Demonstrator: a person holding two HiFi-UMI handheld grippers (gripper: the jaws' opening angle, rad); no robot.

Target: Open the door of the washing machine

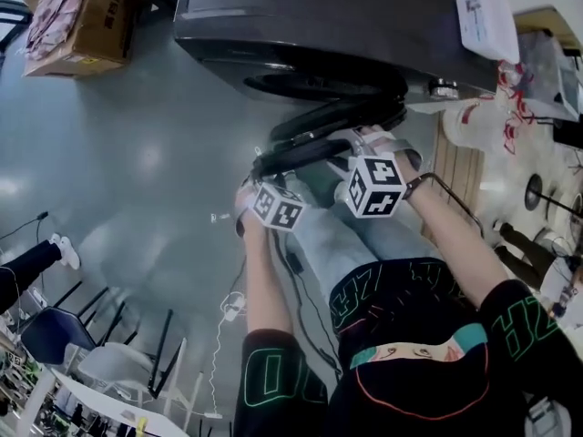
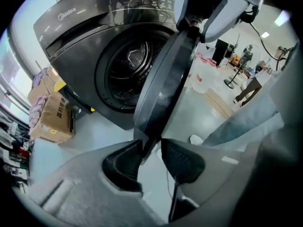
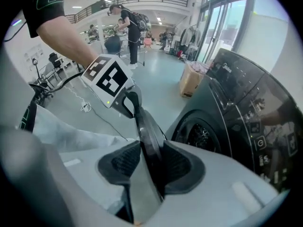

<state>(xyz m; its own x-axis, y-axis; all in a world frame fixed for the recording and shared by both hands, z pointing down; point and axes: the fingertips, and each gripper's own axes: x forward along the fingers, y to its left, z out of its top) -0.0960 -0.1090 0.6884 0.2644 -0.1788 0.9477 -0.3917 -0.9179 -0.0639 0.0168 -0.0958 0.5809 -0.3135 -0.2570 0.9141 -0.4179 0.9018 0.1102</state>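
Fingers [image 2: 120, 164] of the left gripper [image 2: 150, 150], in its own view, straddle the door [image 2: 165, 79] at its edge, a gap showing at one pad. Right gripper view: the right gripper [image 3: 151, 162] pinches the door's rim. Head view: the door stands swung out from the washing machine [image 1: 319, 16], both grippers at its rim

Bright, even indoor light. Daylight enters through tall windows [image 3: 227, 27] at far right, and ceiling lamps leave soft glare patches on the grey floor [image 1: 137, 171]. Gloss streaks on the dark door [image 2: 163, 89]. Both gripper views are fisheye-bent with black corners and a soft near foreground.
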